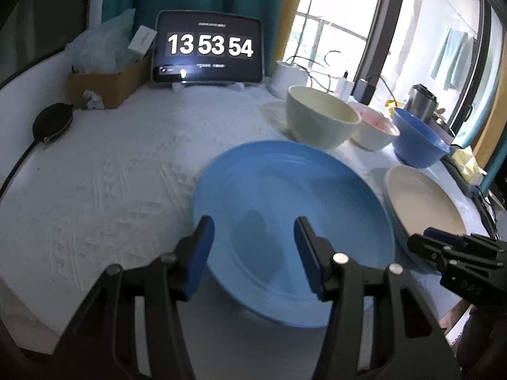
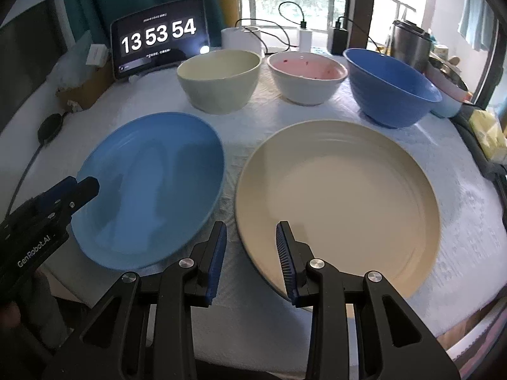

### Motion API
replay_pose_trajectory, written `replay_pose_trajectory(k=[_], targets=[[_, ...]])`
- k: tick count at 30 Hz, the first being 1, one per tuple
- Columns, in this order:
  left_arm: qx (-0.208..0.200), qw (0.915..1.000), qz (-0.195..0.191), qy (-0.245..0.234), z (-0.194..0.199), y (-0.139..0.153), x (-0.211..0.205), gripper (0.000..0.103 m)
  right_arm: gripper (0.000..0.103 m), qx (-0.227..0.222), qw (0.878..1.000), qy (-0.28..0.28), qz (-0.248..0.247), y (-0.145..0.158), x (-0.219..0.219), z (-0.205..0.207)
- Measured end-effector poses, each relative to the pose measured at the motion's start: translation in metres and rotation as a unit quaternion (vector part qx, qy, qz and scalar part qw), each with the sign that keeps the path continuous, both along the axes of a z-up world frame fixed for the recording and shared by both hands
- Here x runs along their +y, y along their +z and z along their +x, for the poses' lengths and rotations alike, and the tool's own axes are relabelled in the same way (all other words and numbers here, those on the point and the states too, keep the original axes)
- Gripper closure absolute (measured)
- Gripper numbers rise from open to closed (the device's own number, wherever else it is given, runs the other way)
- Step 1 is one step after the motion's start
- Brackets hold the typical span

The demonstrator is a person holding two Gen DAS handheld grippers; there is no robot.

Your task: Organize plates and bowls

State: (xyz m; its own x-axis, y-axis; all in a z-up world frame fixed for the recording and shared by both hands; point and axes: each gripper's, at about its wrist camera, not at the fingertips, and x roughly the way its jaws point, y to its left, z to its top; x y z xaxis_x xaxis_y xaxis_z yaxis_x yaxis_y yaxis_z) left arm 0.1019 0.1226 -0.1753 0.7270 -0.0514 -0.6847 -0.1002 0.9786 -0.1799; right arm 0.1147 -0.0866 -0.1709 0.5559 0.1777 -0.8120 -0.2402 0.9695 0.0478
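Plate (image 1: 285, 209), blue, lies under open left hand-held gripper (image 1: 253, 240).

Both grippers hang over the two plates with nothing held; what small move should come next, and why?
Probably lower the right gripper onto the cream plate's near rim: its open jaws straddle that edge, and the blue plate lies beside it for stacking.

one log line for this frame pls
left gripper: open, over blue plate | right gripper: open, at cream plate rim | three bowls behind, unstacked
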Motion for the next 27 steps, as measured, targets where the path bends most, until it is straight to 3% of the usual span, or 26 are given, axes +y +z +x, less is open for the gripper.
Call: replay_pose_trajectory(k=[12,27], targets=[[-0.041,0.9988,0.006,0.028,-0.002,0.019,0.022,0.049,0.068,-0.017,1.0,0.017,0.001,0.005,0.023,0.018],[0.043,0.999,0.003,0.007,0.021,-0.023,0.025,0.049,0.068,0.013,1.0,0.027,0.0,-0.014,0.043,0.037]])
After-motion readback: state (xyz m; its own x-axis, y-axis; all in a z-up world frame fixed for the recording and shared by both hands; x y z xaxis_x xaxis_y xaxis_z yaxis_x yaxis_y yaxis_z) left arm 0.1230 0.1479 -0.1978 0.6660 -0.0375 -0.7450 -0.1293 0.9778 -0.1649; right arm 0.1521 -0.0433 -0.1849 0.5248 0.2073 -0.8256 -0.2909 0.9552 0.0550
